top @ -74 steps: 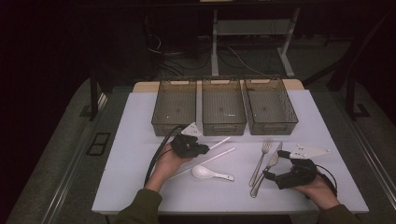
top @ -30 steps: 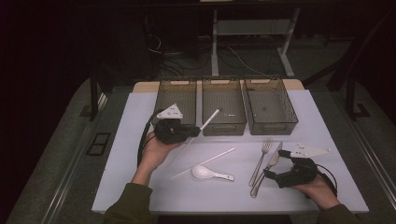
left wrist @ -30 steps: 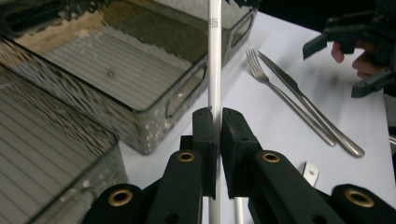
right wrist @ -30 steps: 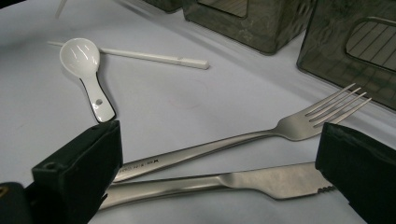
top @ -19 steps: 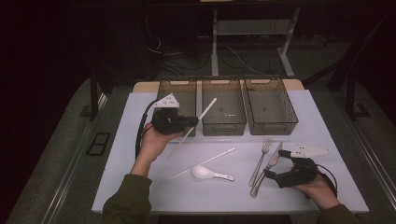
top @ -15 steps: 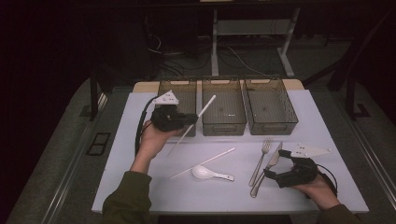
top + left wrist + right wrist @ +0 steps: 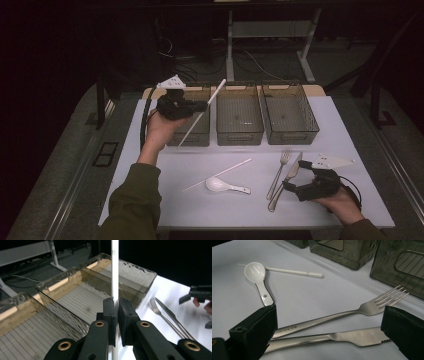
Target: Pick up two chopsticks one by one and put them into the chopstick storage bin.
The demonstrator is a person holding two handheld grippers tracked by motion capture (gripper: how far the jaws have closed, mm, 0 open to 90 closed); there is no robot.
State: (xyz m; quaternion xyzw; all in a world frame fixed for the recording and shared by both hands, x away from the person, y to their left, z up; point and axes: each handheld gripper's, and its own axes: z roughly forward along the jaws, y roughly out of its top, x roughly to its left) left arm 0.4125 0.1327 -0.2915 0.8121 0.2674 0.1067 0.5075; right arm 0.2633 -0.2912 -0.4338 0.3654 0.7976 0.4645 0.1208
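My left gripper (image 7: 201,105) is raised over the left mesh bin (image 7: 190,140), shut on a white chopstick (image 7: 190,128) that slants from low left to high right. In the left gripper view the jaws (image 7: 115,307) pinch the chopstick (image 7: 115,270), which stands upright. A second white chopstick (image 7: 220,173) and a white spoon (image 7: 220,185) lie on the table's middle. My right gripper (image 7: 294,177) rests open at the front right. Its jaws (image 7: 329,335) stand wide on either side of the handles of a fork (image 7: 352,313) and a knife (image 7: 347,337), not pressing them.
Three dark mesh bins stand in a row at the back: left, middle (image 7: 240,134) and right (image 7: 291,136). The fork (image 7: 279,175) and knife (image 7: 290,172) lie side by side near the right gripper. The white table (image 7: 350,135) ends close behind the bins.
My left gripper has lifted the chopstick off the table and carried it up and back, from the table's middle to above the left bin. The right gripper has stayed put.
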